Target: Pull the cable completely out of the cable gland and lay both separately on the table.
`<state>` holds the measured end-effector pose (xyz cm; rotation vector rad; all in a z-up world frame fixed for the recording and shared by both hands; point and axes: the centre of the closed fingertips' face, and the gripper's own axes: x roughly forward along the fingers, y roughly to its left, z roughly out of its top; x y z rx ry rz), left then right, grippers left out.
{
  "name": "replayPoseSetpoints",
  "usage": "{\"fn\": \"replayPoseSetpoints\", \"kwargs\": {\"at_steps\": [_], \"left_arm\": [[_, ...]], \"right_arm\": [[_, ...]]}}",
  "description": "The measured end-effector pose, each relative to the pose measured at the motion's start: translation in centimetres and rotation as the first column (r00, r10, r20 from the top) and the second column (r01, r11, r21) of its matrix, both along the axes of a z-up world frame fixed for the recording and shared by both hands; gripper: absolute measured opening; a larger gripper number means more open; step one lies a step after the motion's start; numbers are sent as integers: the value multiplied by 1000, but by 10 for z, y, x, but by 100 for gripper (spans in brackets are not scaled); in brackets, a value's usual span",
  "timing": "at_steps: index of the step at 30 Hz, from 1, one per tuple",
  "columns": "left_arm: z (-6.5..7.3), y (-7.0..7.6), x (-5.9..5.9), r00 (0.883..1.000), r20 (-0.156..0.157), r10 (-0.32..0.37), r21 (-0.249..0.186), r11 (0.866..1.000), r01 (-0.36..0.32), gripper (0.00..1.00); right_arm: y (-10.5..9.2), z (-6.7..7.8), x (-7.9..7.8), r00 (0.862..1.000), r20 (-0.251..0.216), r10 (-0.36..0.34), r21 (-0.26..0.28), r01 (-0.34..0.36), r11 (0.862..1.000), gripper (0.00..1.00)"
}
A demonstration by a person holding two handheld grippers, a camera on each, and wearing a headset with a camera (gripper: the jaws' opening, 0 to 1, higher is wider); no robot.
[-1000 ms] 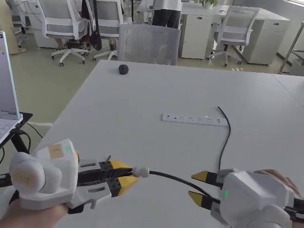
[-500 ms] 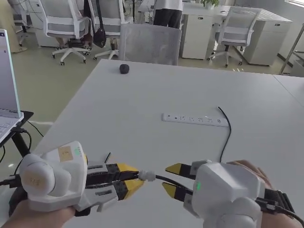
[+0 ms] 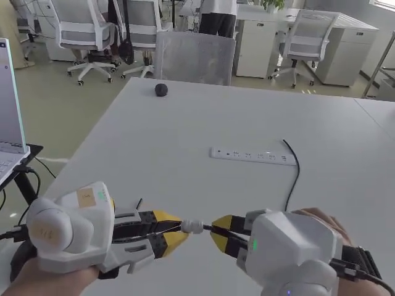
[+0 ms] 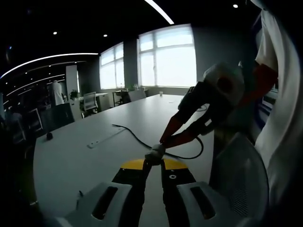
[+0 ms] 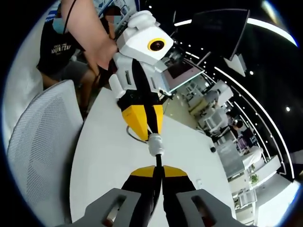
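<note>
Closest to us in the head view, the left gripper [image 3: 180,229] sat at about 7 o'clock. Its jaws were pressed onto the cable gland [image 3: 192,226], a small white fitting held just above the near edge of the worktop [image 3: 185,135]. Right beside it at 5 o'clock, the right gripper [image 3: 217,231] had its jaws pinched on the black cable [image 3: 297,172] just where it left the gland. The two sets of jaw tips were nearly nose to nose, and the cable was in the gland, not out.

The right gripper view backed that up. We saw the cable clamped between its own jaws, the gland dead ahead at 12 o'clock, and the other gripper's yellow jaws closed on it from beyond. In the left gripper view the gland was nipped at its own jaw tips, with the right gripper coming in from 2 o'clock.

Past the right gripper, the loose rest of the cable lay on the worktop, running off toward 1 o'clock and ending right by a white power strip [image 3: 252,155]. Way out at 11 o'clock sat a small dark round thing [image 3: 160,89]. Beyond the worktop we saw a grey chair back [image 3: 194,57], and a laptop [image 3: 9,123] at 9 o'clock.
</note>
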<state>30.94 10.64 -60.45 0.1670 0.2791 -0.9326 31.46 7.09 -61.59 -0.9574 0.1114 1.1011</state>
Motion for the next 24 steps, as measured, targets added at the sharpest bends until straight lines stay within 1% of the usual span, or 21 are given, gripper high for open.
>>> {"fn": "replayPoseSetpoints", "kwargs": {"at_steps": [6, 12, 19, 24], "left_arm": [[0, 4, 1, 1000, -1, 7, -1, 1000, -7, 13], [1, 14, 5, 1000, 0, 26, 3, 1000, -26, 13], [1, 22, 7, 999, 2, 46, 7, 999, -46, 13], [1, 29, 9, 998, 4, 63, 9, 998, -63, 13]], "right_arm": [[-3, 0, 2, 1000, 4, -2, -8, 2, 1000, 0], [-13, -1, 8, 1000, 4, -19, -21, 19, 1000, 0], [-35, -5, 16, 998, 1, -58, -48, 58, 997, 0], [-58, -9, 23, 994, -5, -105, -67, 105, 992, 0]]}}
